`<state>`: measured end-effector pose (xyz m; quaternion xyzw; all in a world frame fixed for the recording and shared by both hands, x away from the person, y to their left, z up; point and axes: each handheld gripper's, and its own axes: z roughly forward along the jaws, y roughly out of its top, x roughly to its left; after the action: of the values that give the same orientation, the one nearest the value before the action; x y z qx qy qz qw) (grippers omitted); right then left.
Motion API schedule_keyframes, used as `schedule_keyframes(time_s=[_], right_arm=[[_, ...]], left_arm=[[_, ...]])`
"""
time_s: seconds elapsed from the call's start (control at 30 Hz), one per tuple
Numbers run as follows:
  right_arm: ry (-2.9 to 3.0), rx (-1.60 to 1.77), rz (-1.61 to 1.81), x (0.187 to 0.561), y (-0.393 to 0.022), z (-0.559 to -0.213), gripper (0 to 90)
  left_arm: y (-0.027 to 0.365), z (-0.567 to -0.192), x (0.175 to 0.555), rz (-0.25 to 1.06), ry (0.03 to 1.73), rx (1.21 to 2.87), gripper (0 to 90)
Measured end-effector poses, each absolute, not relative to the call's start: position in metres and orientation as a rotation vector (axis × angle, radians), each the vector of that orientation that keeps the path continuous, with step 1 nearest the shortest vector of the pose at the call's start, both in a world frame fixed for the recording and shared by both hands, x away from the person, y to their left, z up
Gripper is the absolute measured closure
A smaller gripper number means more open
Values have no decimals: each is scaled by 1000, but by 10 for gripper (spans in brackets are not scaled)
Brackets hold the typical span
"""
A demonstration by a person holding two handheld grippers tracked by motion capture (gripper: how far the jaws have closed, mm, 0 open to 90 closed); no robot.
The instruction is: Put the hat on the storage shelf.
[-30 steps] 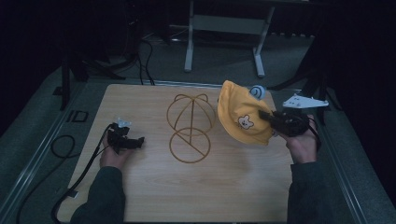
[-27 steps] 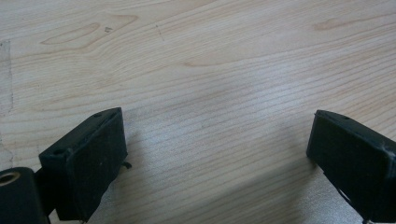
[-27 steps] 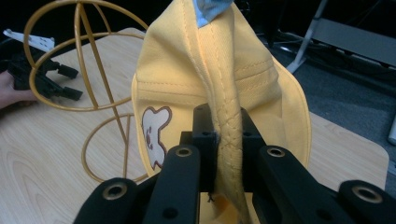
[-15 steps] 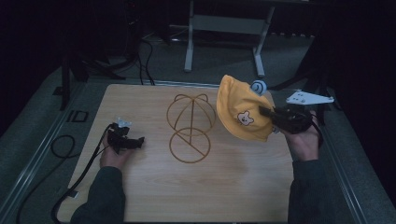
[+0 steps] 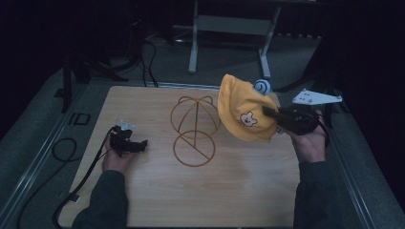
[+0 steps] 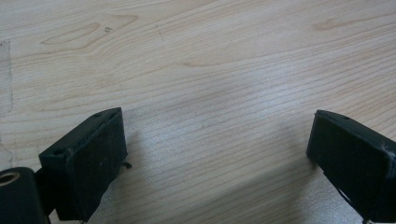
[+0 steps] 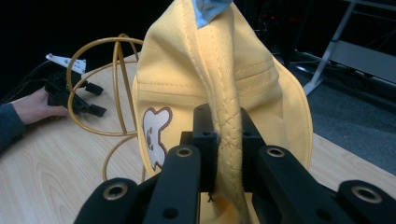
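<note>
Right gripper [image 7: 227,154] is clamped on the brim of the yellow bear hat [image 5: 246,116], held above the table's [image 5: 143,200] right edge beside the wire hat stand [image 5: 193,129]. Soft, light fabric; the stitched brim seems the firmest hold. Left gripper [image 6: 217,154] rests with jaws apart.

place: lab/studio | cues: dark room, metal stand [image 5: 229,28], floor cables [image 5: 62,148]

Dark sleeves [image 5: 107,202], black grippers [image 5: 125,143] (grey three-cornered plate [image 5: 315,98] on one).
</note>
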<state>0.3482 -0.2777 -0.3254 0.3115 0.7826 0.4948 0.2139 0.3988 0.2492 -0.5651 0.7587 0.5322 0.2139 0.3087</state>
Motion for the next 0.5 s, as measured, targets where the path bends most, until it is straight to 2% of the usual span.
schedule_keyframes(time_s=[0.5], right_arm=[[2186,825,1432,348,-273,-317,837]], left_arm=[[249,-565,399,566,1407,2006,49]])
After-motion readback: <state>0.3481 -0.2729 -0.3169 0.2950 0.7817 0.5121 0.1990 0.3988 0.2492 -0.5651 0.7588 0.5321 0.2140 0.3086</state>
